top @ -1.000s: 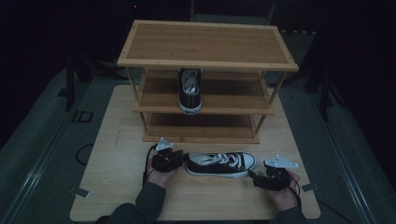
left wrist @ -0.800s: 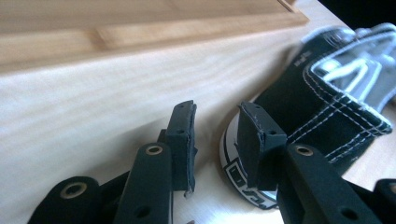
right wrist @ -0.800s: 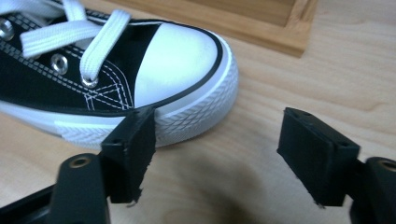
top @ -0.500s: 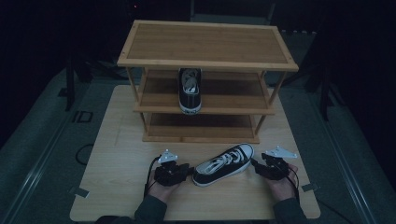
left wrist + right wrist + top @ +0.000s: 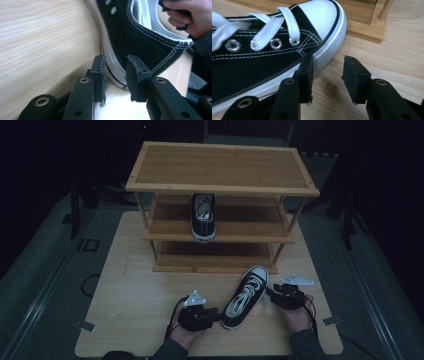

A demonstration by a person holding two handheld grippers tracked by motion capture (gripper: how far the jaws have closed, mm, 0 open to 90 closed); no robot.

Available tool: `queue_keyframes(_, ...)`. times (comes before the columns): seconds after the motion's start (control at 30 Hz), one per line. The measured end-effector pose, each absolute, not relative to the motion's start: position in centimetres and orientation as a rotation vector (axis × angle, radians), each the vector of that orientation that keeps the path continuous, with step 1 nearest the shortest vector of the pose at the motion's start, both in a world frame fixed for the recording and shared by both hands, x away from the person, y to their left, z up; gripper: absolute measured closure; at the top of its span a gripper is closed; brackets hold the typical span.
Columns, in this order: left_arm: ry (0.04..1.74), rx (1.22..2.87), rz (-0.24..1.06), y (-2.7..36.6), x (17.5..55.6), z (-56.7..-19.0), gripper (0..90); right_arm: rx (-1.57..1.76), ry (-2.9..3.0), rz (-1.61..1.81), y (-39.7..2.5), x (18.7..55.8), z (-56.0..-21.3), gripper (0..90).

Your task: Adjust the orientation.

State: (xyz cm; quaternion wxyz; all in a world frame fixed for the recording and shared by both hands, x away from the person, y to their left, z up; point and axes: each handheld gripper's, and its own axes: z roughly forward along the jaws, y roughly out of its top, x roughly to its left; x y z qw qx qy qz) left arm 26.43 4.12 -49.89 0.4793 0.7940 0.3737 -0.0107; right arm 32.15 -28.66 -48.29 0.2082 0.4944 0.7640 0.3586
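A black canvas sneaker (image 5: 245,297) with white laces and a white toe cap lies on the wooden table (image 5: 135,285), its toe angled toward the rack. Its mate (image 5: 203,217) stands on the middle shelf of the three-tier wooden shoe rack (image 5: 220,167). My left gripper (image 5: 215,314) is at the sneaker's heel, open. In the left gripper view the heel's white sole edge (image 5: 112,67) sits in the gap of that gripper (image 5: 116,75). My right gripper (image 5: 271,293) is open beside the toe. Its left pad (image 5: 305,72) rests against the sneaker's (image 5: 262,65) sole.
The rack's bottom rail (image 5: 362,30) runs just beyond the toe. The person's other hand (image 5: 190,17) shows past the heel in the left gripper view. Bare tabletop lies left of the sneaker. Dark floor surrounds the table.
The sneaker has swung from lying crosswise to pointing its toe at the rack. The left gripper followed the heel toward the near edge; the right gripper moved with the toe toward the rack.
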Motion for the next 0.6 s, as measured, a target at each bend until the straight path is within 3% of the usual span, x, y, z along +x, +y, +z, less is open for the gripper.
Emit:
queue_keyframes(0.4,0.781,1.988,-0.091,-0.2,26.2,-49.9,65.0,1.346,2.084,1.069,-28.7,30.6,-46.3,59.2)
queue_keyframes(0.6,0.806,1.951,-0.02,1.7,27.2,-48.6,62.9,1.288,2.065,1.155,-27.9,28.5,-44.1,59.8)
